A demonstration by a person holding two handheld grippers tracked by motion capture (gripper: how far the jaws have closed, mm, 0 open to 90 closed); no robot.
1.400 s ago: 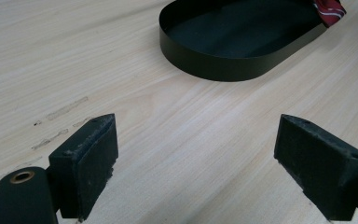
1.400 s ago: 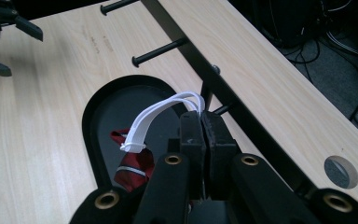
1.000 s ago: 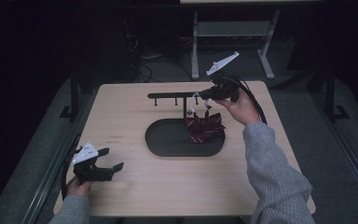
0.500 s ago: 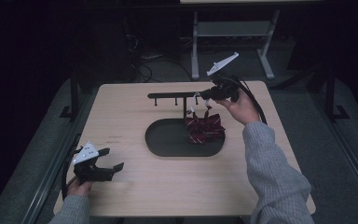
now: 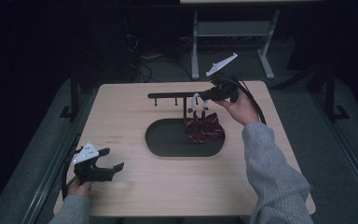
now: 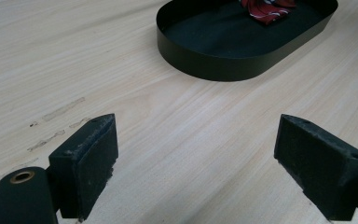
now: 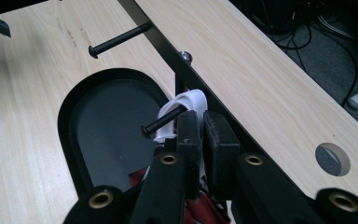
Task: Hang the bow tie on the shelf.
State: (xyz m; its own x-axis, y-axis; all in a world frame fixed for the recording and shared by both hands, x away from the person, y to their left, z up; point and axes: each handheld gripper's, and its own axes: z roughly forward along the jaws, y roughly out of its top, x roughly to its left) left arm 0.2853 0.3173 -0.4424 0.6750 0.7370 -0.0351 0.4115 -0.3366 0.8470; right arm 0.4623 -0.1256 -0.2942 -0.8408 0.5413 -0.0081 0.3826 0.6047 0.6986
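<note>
A dark red striped bow tie [image 5: 204, 129] hangs by its white strap [image 5: 196, 101] over the right end of a black oval tray [image 5: 168, 140]. My right gripper [image 5: 204, 98] is shut on that strap. In the right gripper view the strap's loop [image 7: 182, 103] sits around a short peg [image 7: 161, 120] of the black rack [image 7: 165, 49], right at my shut gripper [image 7: 201, 120]. The red fabric [image 7: 204, 211] dangles below it. My left gripper [image 5: 113, 159] rests at the table's front left, open and holding nothing, apart from the tray [image 6: 214, 63].
The rack's bar [image 5: 172, 95] runs left to right behind the tray and has a second free peg [image 7: 119, 39]. The wooden table [image 5: 121, 112] has a round hole [image 7: 332, 159] near its far right edge. A white stand [image 5: 233, 28] and cables lie on the floor beyond.
</note>
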